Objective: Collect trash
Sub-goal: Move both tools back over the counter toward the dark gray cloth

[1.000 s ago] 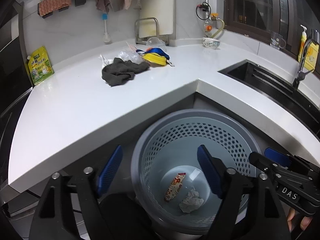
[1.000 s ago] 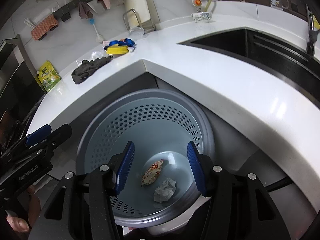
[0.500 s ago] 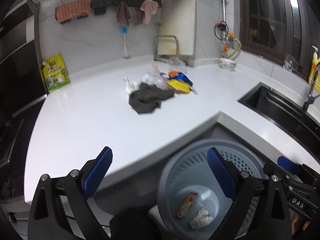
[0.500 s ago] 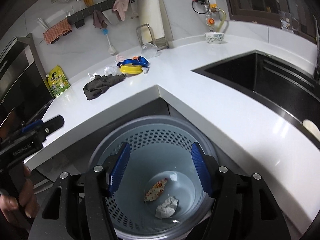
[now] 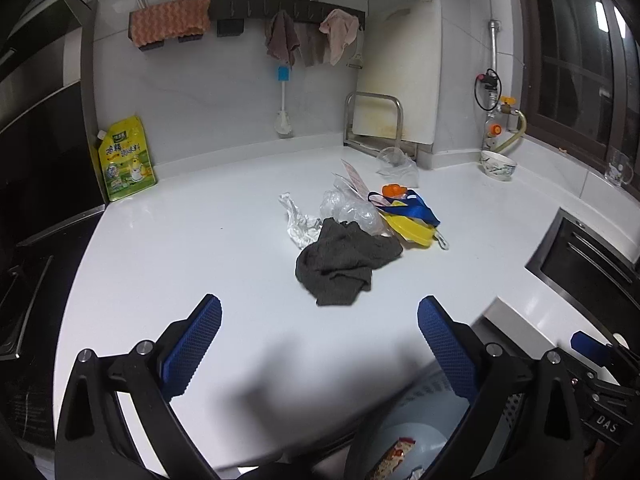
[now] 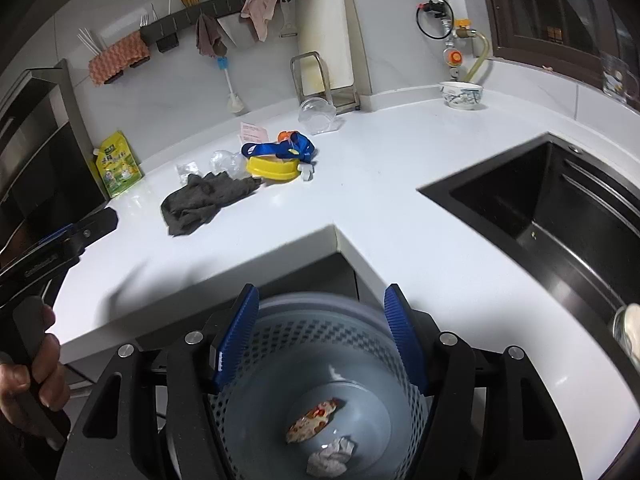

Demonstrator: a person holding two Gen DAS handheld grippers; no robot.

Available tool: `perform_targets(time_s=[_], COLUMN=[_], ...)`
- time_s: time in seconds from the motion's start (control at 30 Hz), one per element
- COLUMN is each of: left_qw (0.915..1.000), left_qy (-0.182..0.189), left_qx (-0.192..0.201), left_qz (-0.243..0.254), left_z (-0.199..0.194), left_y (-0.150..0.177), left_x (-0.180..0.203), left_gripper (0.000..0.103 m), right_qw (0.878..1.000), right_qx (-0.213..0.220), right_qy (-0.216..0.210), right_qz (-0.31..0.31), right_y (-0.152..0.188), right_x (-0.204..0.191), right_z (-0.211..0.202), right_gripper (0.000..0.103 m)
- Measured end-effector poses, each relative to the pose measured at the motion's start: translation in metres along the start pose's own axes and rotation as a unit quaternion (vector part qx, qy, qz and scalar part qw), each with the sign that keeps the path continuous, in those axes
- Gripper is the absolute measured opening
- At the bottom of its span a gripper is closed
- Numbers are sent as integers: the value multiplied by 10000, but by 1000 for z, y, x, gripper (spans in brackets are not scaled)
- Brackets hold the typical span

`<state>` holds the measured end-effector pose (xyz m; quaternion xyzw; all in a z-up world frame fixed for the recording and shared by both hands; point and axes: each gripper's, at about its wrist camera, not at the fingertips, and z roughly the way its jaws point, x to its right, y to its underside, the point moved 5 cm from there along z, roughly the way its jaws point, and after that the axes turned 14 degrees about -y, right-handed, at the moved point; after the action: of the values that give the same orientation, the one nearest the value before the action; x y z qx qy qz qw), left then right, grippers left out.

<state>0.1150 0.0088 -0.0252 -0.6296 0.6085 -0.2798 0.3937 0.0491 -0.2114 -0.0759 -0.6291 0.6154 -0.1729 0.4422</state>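
A grey perforated trash basket stands below the counter corner and holds a snack wrapper and a crumpled tissue. My right gripper is open and empty above its rim. My left gripper is open and empty over the white counter, short of a dark grey rag. Behind the rag lie crumpled clear plastic, a foil scrap, a yellow lid with a blue strap, and a clear plastic cup. The basket also shows in the left wrist view.
A black sink is set in the counter at right. A yellow pouch leans at the back left wall beside a dark oven. A bowl, a cutting board in a rack and hanging cloths line the back wall.
My left gripper has risen from over the basket and moved forward over the counter toward the rag. My right gripper has lifted slightly and stays over the basket.
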Motion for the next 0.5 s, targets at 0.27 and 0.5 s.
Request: perform_targets(time_s=[0.27,0.5], left_qw=[9987,9972], left_qy=[-171,-229], left_qx=[-459,-676], left_qz=[-118,-208], left_z=[67,97], left_y=[-12,-18], left_x=[16,22], left_gripper=[97,95], right_qw=[9999,9997], right_qx=[86,0], right_qy=[35,149], right_qz=[-50,-198], right_y=[-43,-69], right_x=[12,18], right_z=[25,47], right_gripper=[63,63])
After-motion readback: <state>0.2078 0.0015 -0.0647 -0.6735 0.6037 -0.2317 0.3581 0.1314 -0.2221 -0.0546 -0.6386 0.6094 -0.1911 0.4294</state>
